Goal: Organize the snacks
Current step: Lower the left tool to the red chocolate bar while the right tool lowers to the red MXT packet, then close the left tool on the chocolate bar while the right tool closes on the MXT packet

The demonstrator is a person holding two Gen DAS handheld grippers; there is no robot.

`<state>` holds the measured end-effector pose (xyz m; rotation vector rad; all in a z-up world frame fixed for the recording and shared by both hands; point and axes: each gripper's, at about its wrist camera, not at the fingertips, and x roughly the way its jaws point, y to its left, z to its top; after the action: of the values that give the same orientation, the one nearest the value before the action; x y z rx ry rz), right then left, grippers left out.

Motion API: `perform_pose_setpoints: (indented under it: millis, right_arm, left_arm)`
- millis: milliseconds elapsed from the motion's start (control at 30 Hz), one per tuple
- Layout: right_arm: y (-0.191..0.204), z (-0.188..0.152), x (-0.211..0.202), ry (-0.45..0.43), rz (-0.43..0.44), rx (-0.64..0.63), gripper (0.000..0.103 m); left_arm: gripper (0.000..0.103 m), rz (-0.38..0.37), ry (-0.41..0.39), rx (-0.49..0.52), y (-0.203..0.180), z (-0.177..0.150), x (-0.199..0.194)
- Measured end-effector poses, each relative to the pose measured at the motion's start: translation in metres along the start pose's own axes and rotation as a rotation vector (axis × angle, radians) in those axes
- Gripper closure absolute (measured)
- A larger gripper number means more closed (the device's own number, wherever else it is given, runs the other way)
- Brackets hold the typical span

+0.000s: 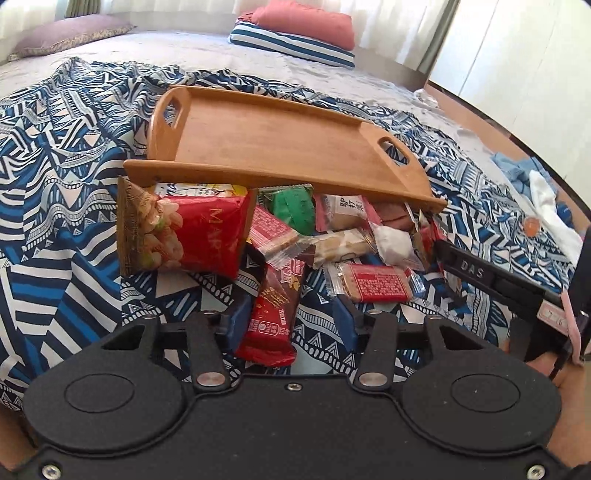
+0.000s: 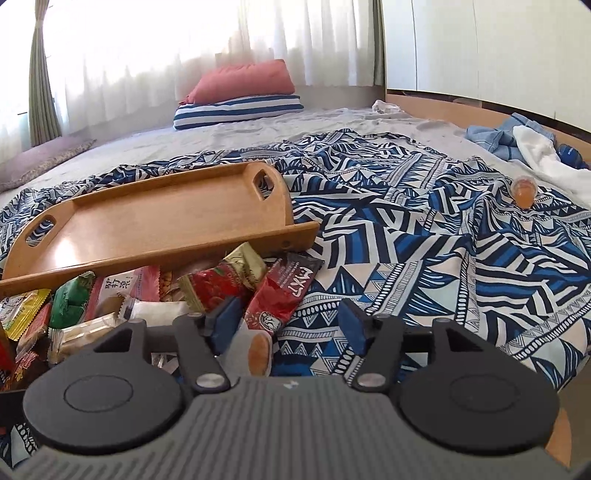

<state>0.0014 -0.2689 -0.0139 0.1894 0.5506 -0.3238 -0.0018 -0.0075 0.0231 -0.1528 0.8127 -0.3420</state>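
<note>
My left gripper (image 1: 291, 321) straddles a glossy red snack packet (image 1: 271, 317); its blue pads seem not quite pressing yet. My right gripper (image 2: 290, 325) gapes, holding nothing, beside the crinkly snack pile (image 2: 110, 306). I should pinch the packet's middle, then lift it onto the smooth wooden tray (image 1: 258, 136).

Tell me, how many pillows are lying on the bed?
3: a red pillow stacked on a striped pillow at the far side by the curtains, and a purple pillow off to the left. Others may lie out of view.
</note>
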Motion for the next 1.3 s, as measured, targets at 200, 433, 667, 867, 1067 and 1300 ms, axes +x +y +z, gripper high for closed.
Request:
perform_pose_setpoints:
  millis: [200,433,667,867,1067,1300]
  right_arm:
    - [-0.005,0.003,-0.005,-0.007,-0.015,-0.005,0.031]
    - [-0.004,0.000,-0.001,0.023,0.026,-0.008,0.032]
    - [0.004,0.003,0.005,0.048,0.101,-0.013,0.065]
    - [0.003,0.003,-0.004,0.050,0.097,-0.013,0.074]
    - [0.000,0.000,-0.023,0.034,0.083,-0.052,0.079]
    - [-0.005,-0.005,-0.031,0.032,0.074,-0.040,0.079]
  left_arm:
    - [0.061,0.025,-0.006,0.014,0.003,0.002,0.006]
    - [0.080,0.028,0.001,-0.003,0.001,0.003,0.015]
    - [0.081,-0.002,0.009,-0.031,-0.001,0.004,0.009]
    - [0.081,0.022,-0.011,0.002,-0.009,0.005,-0.001]
    - [0.081,0.014,-0.021,0.004,-0.011,0.005,-0.006]
    - [0.081,0.006,-0.023,0.006,-0.013,0.003,-0.013]
